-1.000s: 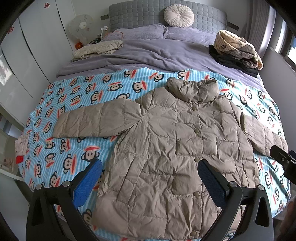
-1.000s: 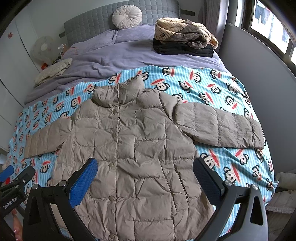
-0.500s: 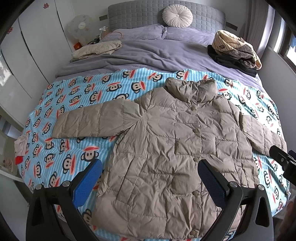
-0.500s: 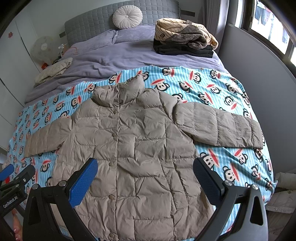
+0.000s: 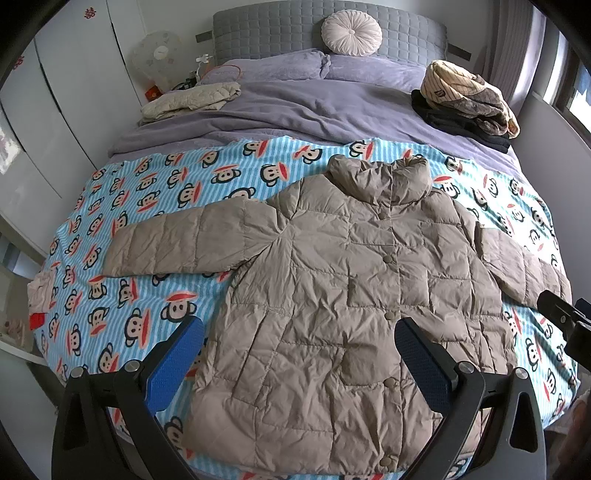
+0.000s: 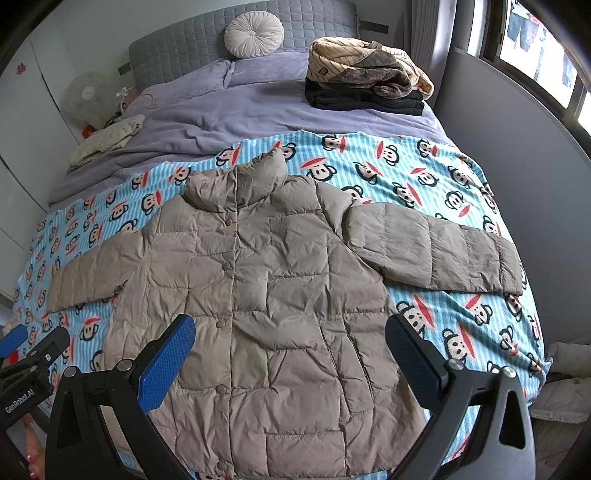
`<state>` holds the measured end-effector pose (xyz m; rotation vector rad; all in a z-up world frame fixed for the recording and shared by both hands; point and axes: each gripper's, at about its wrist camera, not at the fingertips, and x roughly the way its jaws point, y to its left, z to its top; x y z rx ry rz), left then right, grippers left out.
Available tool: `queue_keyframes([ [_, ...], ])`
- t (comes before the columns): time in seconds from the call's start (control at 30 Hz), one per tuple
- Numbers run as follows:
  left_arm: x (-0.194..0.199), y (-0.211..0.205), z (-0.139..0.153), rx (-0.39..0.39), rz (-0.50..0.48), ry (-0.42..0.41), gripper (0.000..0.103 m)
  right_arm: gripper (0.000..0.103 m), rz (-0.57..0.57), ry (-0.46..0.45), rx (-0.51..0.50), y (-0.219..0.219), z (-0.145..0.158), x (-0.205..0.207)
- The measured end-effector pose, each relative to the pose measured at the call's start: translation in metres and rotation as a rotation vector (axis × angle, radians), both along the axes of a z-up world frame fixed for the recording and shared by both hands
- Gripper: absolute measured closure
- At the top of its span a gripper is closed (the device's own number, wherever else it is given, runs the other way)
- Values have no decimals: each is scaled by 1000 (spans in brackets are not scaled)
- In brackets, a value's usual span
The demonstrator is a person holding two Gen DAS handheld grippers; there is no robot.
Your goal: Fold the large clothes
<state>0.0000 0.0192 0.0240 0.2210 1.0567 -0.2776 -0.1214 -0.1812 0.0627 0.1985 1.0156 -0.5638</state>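
The left gripper (image 5: 299, 360) and the right gripper (image 6: 290, 356) both have their fingers wide apart, holding nothing, above the hem of the beige puffer jacket (image 6: 258, 295). The jacket lies flat, buttoned, sleeves spread, on the monkey-print blanket (image 5: 147, 192).

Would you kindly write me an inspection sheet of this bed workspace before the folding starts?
Surface: monkey-print blanket spread over the near half of the bed, purple duvet beyond it.
Job's things: beige puffer jacket lying flat, front up, buttoned, both sleeves spread out sideways.
Clutter: stacked clothes at the far right, cream garment at the far left, round cushion against the headboard.
Grippers: left gripper and right gripper both open, above the jacket's hem, holding nothing.
Cables: thin cords near the fan; too small to tell more.
Surroundings: white wardrobe at the left, window at the right.
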Motion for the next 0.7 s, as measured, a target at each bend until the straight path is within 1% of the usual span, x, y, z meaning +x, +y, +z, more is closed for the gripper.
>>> queue_keyframes([
  [0.27, -1, -1, -3, 6, -3, 3, 0, 1, 0, 4, -3, 1, -1, -1],
  [0.4, -1, 2, -9, 12, -5, 10, 0, 1, 0, 17, 3, 1, -7, -3],
  [0.57, 14, 25, -24, -5, 16, 53, 0, 1, 5, 54, 33, 7, -24, 4],
  [0.7, 33, 53, -43, -18, 51, 82, 0, 1, 24, 81, 74, 23, -41, 23],
])
